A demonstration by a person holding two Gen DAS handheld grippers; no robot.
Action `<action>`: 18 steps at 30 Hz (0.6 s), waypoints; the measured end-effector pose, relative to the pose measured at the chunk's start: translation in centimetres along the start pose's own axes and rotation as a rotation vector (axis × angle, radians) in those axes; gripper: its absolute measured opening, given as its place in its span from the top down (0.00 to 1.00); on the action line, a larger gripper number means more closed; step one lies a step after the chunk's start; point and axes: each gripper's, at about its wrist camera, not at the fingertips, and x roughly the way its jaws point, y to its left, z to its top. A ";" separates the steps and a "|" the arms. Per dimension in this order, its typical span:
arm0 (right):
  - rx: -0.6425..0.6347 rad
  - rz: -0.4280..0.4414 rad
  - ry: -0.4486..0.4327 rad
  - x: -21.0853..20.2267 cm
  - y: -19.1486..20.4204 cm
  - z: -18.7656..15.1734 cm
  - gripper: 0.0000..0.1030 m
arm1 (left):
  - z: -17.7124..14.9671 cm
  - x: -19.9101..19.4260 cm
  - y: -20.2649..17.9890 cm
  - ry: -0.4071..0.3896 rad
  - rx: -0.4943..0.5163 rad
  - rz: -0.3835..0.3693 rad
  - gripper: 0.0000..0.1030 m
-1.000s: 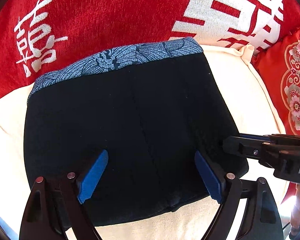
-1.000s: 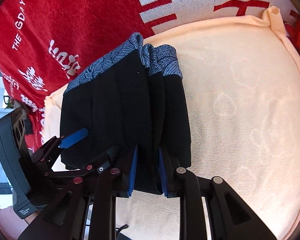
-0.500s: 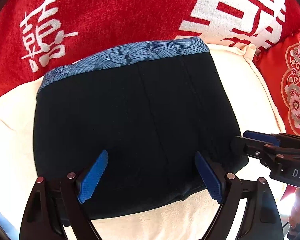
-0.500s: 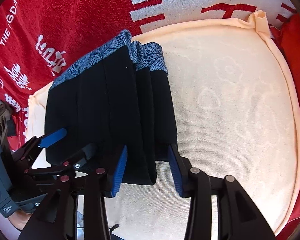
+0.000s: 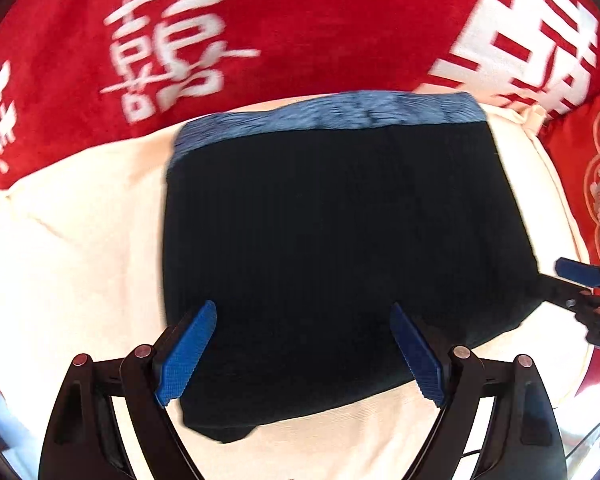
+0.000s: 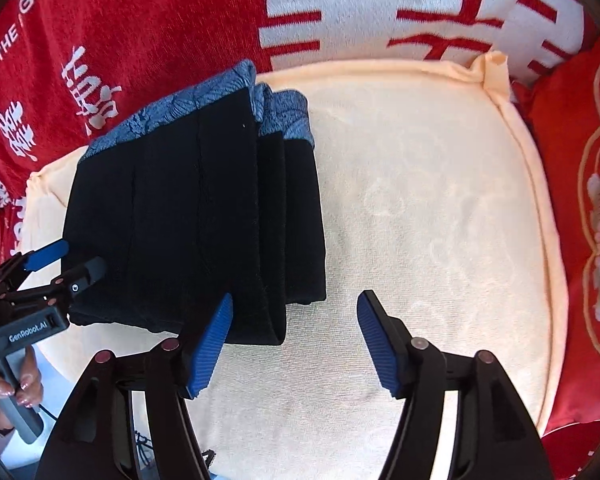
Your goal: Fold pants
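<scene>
We'd parked the folded black pants with the blue patterned waistband [image 6: 196, 216] on the cream cushion [image 6: 440, 220], so our left gripper [image 5: 300, 354] hung spread and the right gripper [image 6: 294, 342] was opening, neither clamping them.

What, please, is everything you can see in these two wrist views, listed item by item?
folded pants: one, black with a blue patterned waistband, lying on the cream cushion, stacked layers showing at their right edge.
cream cushion: one, pale cream with piped edge, under the pants.
red blanket: one, red with white characters, behind the cushion.
embroidered red pillow: one, red with floral pattern, right of the cushion.
left claw: one, black with blue pads, jaws opening above the pants, nothing gripped.
right claw: one, black with blue pads, jaws opening at the pants' right edge, pads clear of the cloth.
hand: one, holding the left claw's handle.
</scene>
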 end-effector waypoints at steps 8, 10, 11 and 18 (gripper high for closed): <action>-0.012 0.047 -0.074 -0.7 1.5 2.3 0.34 | 0.2 -0.4 5.2 -0.003 -0.103 0.039 0.00; 0.004 0.071 -0.089 -0.2 1.8 4.0 0.34 | 0.5 -0.4 6.2 -0.007 -0.121 0.040 0.00; 0.017 0.090 -0.102 0.0 1.6 5.2 0.34 | 0.7 -0.2 6.8 -0.005 -0.135 0.044 0.00; 0.104 0.214 -0.077 3.2 0.9 11.9 0.72 | 1.5 1.2 10.7 0.009 -0.227 -0.024 0.00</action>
